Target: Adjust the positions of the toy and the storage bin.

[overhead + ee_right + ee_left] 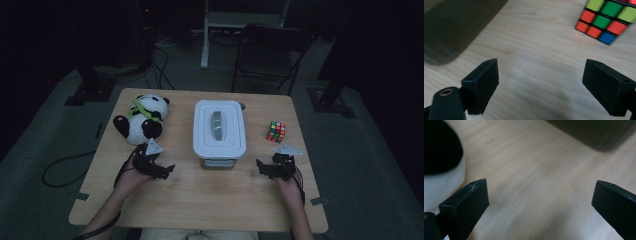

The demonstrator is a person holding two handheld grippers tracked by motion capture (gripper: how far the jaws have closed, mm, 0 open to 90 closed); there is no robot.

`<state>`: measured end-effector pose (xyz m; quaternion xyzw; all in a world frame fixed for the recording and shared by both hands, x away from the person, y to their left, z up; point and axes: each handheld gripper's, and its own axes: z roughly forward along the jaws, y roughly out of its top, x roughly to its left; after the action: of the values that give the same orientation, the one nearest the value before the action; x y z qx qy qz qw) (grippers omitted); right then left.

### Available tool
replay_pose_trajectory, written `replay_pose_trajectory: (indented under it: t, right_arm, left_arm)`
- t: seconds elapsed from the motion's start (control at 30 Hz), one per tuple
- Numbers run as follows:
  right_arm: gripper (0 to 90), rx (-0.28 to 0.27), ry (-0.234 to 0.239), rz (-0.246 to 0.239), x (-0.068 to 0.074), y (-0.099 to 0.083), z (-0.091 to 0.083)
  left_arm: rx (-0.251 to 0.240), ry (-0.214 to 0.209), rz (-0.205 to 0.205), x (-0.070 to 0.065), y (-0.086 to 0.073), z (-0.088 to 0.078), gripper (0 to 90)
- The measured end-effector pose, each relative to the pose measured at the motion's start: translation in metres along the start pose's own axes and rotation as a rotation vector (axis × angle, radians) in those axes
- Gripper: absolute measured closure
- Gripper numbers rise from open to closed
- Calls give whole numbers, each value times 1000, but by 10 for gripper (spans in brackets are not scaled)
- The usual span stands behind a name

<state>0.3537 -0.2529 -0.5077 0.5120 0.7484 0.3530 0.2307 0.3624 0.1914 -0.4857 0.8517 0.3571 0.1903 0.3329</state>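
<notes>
Left gripper (pixel 167 170) fingers spread wide, empty, beside panda (pixel 142 119), right gripper (pixel 261 165) fingers wide, empty, near cube (pixel 276 131)

Each gripper was black, the left gripper (pixel 167 170) and the right gripper (pixel 261 165) alike, with a grey three-cornered plate on top and a dark cable trailing back. The jaws were blocky, flat-faced, each with a small hole. Forearms were bare.
</notes>
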Motion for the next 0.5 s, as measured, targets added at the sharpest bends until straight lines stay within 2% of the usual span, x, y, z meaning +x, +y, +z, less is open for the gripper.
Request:
replay_pose_trajectory:
  t: [0.1,0.27,0.33,0.37,0.4,0.43,0.47,0.5]
  right_arm:
    - [134,4,20,-14,7,7,9]
    - [134,-6,35,-10,10,16,16]
    - [136,-9,37,-8,11,18,17]
    - [141,-11,59,-4,13,23,23]
    - [141,-11,59,-4,13,23,23]
    - [141,-13,57,-5,14,25,24]
    - [141,-19,53,-2,16,28,29]
    - [141,-19,53,-2,16,28,29]
  left_arm:
    - [6,10,7,3,15,13,17]
    - [-2,10,-6,7,29,25,17]
    - [-6,19,-7,8,32,29,17]
    - [-9,39,-14,10,39,38,17]
    - [-9,39,-14,10,39,38,17]
    - [-5,58,-7,10,41,41,17]
    - [-9,57,-25,11,46,47,17]
    - [-9,57,-25,11,46,47,17]
